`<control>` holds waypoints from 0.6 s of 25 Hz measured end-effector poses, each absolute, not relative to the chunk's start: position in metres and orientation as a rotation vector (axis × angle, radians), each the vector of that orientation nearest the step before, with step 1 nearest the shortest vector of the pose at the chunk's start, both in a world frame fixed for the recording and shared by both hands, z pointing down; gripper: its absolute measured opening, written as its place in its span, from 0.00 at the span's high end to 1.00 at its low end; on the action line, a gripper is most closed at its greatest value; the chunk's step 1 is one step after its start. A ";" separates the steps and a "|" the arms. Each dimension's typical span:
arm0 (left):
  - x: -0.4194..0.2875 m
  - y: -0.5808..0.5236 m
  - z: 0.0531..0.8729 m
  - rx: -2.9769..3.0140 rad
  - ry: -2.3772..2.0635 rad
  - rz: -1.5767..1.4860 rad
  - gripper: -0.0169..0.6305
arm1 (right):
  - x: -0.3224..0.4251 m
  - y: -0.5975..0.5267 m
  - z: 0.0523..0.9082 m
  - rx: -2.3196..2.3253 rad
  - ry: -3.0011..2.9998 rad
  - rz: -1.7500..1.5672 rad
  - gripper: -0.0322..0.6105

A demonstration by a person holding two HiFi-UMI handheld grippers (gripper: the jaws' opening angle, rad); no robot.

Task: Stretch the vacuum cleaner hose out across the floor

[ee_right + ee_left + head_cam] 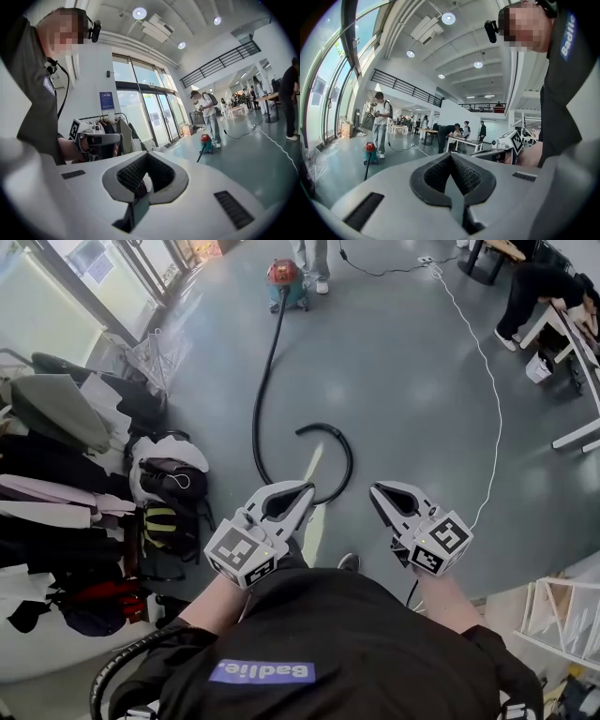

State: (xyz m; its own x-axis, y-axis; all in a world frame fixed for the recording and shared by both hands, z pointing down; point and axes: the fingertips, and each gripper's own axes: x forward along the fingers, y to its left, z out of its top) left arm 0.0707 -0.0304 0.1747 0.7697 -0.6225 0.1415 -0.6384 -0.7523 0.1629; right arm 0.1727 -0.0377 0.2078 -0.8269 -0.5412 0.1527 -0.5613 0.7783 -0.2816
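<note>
A vacuum cleaner (pixel 286 282) with a red top and teal body stands far off on the grey floor. Its black hose (pixel 265 371) runs toward me, bends, passes under my left gripper and curls back in a hook (pixel 347 460). My left gripper (pixel 305 488) and right gripper (pixel 375 491) hang side by side above the floor, both shut and empty, clear of the hose. The left gripper view shows closed jaws (pixel 451 155) and the vacuum (pixel 370 151). The right gripper view shows closed jaws (pixel 146 154) and the vacuum (pixel 205 143).
A person (pixel 314 263) stands beside the vacuum. A white cable (pixel 487 381) arcs across the floor at right. A clothes rack (pixel 66 484) and bags (pixel 169 484) crowd the left. White table legs (pixel 581 432) and a bending person (pixel 539 292) are at right.
</note>
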 end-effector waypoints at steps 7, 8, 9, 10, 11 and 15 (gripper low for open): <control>-0.005 -0.106 0.195 2.755 -0.991 0.073 0.98 | 0.099 -0.101 0.213 0.926 -2.836 0.451 0.94; -0.015 -0.121 0.195 2.759 -0.983 0.066 0.98 | 0.088 -0.114 0.214 0.934 -2.823 0.454 0.94; -0.025 -0.136 0.195 2.766 -0.972 0.060 0.98 | 0.078 -0.127 0.214 0.941 -2.811 0.459 0.94; -0.035 -0.150 0.195 2.774 -0.958 0.055 0.98 | 0.066 -0.140 0.215 0.948 -2.800 0.463 0.94; -0.045 -0.164 0.194 2.783 -0.944 0.052 0.98 | 0.055 -0.153 0.215 0.957 -2.791 0.465 0.94; -0.086 -0.211 0.194 2.801 -0.911 0.047 0.98 | 0.008 -0.202 0.207 0.972 -2.780 0.456 0.94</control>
